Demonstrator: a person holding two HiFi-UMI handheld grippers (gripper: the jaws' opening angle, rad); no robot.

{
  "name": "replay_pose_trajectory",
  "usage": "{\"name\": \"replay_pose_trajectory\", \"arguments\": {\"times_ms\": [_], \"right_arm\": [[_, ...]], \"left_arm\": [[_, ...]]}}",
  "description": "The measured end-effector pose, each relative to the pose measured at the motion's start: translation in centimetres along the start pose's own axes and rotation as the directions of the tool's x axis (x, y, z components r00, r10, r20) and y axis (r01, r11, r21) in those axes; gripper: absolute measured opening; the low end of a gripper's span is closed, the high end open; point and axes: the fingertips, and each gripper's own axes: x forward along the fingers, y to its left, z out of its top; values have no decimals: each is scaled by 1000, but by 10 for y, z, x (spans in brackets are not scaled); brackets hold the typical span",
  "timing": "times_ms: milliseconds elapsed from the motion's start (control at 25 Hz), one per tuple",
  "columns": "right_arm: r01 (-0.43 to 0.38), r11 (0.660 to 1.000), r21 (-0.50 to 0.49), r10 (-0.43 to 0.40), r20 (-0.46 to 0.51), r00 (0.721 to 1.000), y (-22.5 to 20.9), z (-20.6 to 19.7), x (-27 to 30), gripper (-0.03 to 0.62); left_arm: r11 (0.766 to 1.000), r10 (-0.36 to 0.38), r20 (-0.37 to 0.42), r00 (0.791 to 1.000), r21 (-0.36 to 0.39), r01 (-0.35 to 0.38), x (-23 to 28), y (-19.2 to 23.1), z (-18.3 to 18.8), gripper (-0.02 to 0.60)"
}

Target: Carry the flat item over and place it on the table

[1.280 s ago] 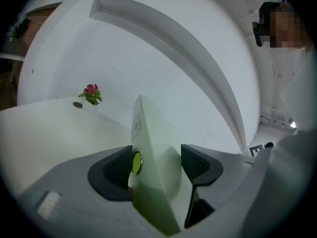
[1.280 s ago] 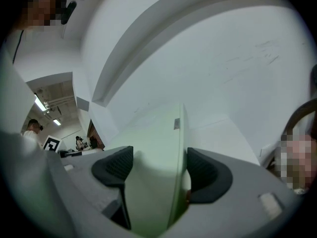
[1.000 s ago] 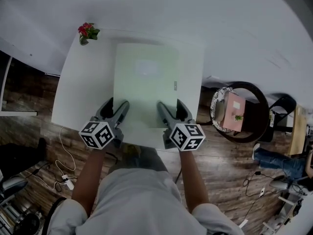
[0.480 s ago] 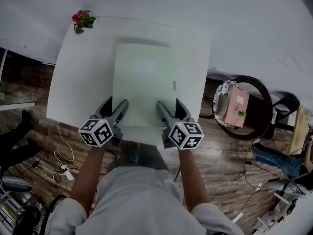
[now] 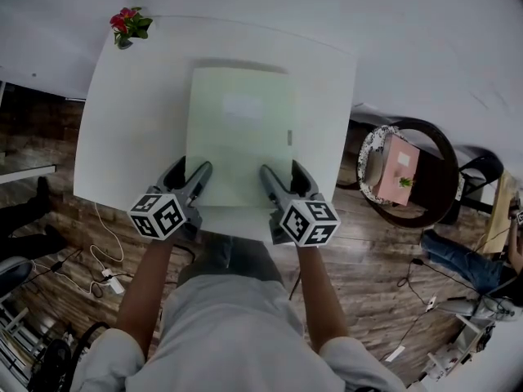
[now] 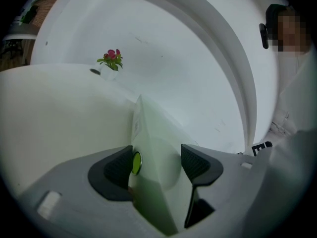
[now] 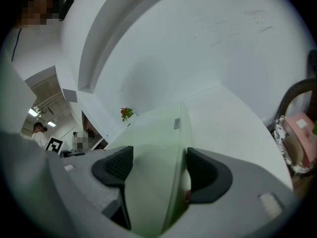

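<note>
Wooden floor (image 5: 49, 219) fills the near part of the head view, with cables (image 5: 102, 276) at the near left.

Above it, the left gripper (image 5: 189, 176) and right gripper (image 5: 284, 178) point away from the person, side by side. Each gripper's jaws are closed narrowly on the near edge of the sheet (image 5: 241, 137), a pale green flat item. In each gripper view the sheet stands edge-on between the dark pads.

The sheet extends from the jaws toward the far side, over the middle of the white table (image 5: 131, 121). A shadow band along its far edge suggests that it is held just above the top rather than lying on it, though contact cannot be ruled out.

A flower (image 5: 127, 24) stands at the far-left corner of the table, well apart from the sheet. A round stool (image 5: 425, 178) bearing a pink box (image 5: 391, 176) stands to the right, off the table.

Step in hand: the end of the carry, with the sheet positioned over the table. The next move probably calls for lowering both grippers evenly until the sheet lies flat, then opening both sets of jaws and drawing them back toward the near side.
</note>
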Motion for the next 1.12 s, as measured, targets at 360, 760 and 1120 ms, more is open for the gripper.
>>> {"name": "replay_pose_trajectory", "arguments": {"times_ms": [360,760,1120], "right_arm": [[8,1000,13,-8,-16,1000,-1,-9,6,336],[16,1000,18,-16,-33,999,-2,-17,10,336],[21,1000,-15,-22,-33,999,-3,-19,8,336]], "left_arm": [[1000,-1,-31,1000,12,1,4,9,-7,305],[1000,18,-53,998,26,-17,6,18,-14,308],[998,17,-35,999,69,-15,3,17,-10,311]]}}
